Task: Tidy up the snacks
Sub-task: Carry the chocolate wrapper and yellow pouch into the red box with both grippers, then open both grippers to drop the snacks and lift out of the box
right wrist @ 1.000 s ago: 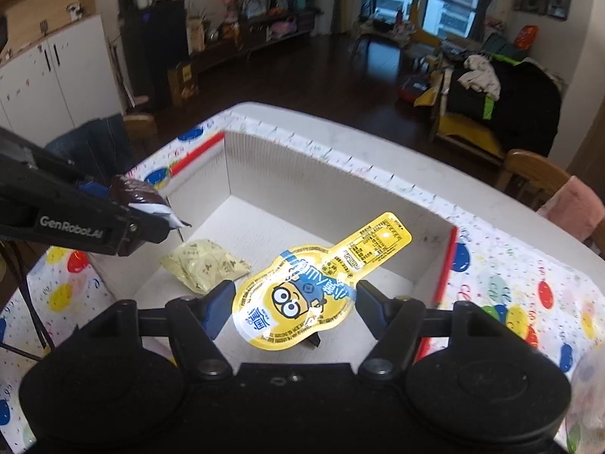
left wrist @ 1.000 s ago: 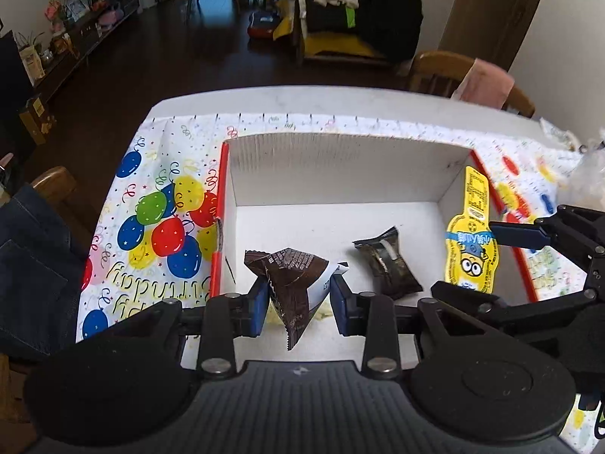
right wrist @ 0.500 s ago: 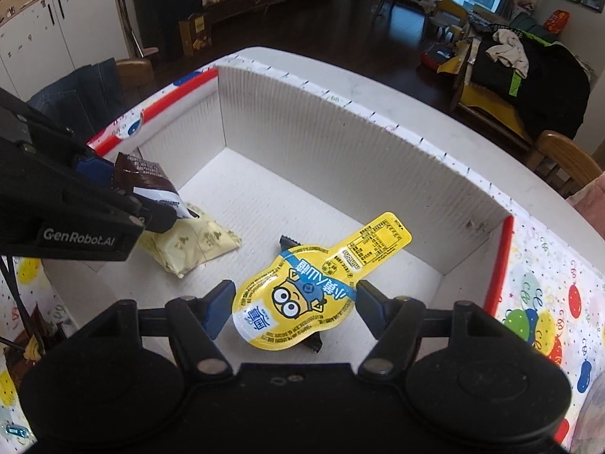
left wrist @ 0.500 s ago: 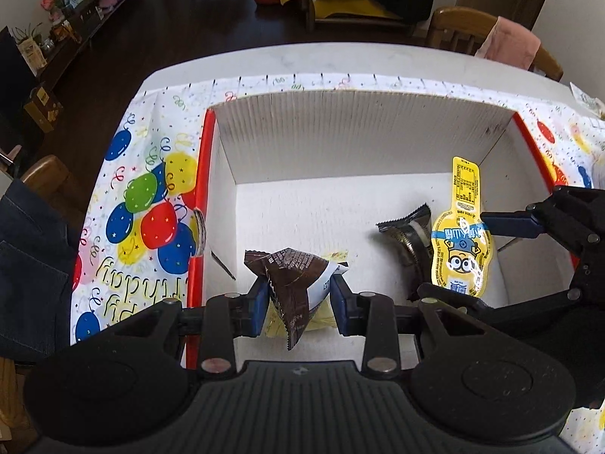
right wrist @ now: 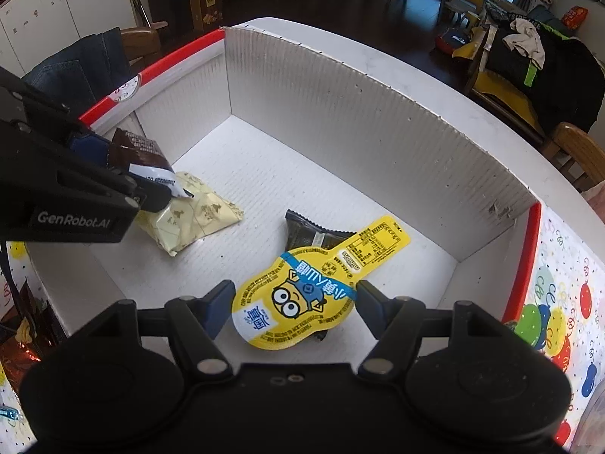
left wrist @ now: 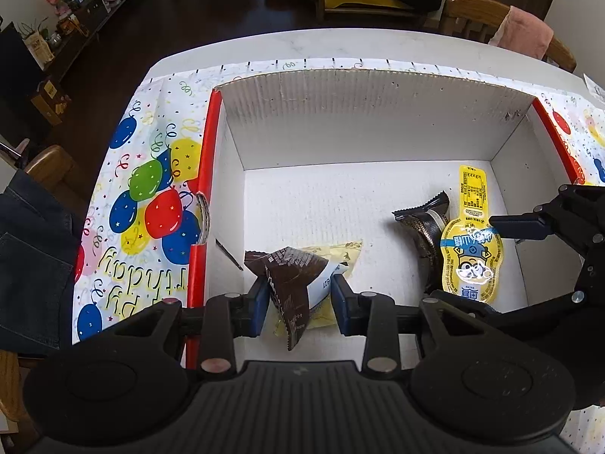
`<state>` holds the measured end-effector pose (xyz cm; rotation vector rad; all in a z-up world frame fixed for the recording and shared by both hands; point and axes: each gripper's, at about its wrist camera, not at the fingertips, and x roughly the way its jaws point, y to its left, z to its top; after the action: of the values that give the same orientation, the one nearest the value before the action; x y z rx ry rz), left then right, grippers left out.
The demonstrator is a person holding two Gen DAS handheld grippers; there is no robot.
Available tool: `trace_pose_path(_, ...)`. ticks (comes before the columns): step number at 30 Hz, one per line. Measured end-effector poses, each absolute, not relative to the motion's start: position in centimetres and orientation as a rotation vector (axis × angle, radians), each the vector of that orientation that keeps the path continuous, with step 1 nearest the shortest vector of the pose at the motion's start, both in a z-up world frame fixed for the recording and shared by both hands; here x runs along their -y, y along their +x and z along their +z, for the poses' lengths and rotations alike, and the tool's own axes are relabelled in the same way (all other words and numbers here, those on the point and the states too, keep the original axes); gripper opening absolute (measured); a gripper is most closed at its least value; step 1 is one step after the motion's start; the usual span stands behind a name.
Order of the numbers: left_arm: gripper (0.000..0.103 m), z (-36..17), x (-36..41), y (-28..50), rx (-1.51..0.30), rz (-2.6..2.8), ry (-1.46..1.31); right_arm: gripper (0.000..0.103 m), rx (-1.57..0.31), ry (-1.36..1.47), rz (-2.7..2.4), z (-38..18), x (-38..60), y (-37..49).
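Note:
A white cardboard box (left wrist: 359, 113) with red edges lies open on the table. My left gripper (left wrist: 298, 289) is shut on a brown snack packet (left wrist: 293, 276) and holds it low over the box's near left corner, just above a pale yellow packet (right wrist: 189, 215) on the floor. My right gripper (right wrist: 295, 304) is shut on a flat yellow cartoon pouch (right wrist: 302, 295), its blue pads pressing both sides. The pouch hangs over a dark wrapped snack (right wrist: 306, 229) lying on the box floor, right of centre in the left wrist view.
A balloon-print birthday cloth (left wrist: 151, 204) covers the white table (left wrist: 340, 45) around the box. Jeans (left wrist: 26, 249) hang on a wooden chair at the left. Another wooden chair with a pink cloth (left wrist: 522, 34) stands behind the table.
Both grippers have sunk lower into the box with their snacks still held. The box fills more of both views, and the yellow pouch now hangs over the dark snack.

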<state>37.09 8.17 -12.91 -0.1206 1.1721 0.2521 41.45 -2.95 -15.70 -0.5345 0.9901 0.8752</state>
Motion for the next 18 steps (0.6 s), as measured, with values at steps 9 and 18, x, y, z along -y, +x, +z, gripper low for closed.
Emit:
trace_pose_path(9, 0.045, -12.4, -8.3, 36.4, -1.156, 0.264, -0.159, 0.076, -0.986, -0.511, 0.906, -15.4, 3.3, 41.4)
trace_pose_path(18, 0.053, -10.5, -8.8, 33.9, -1.09, 0.27, -0.225, 0.078, -0.951, -0.421, 0.908, -13.4, 5.3, 41.0)
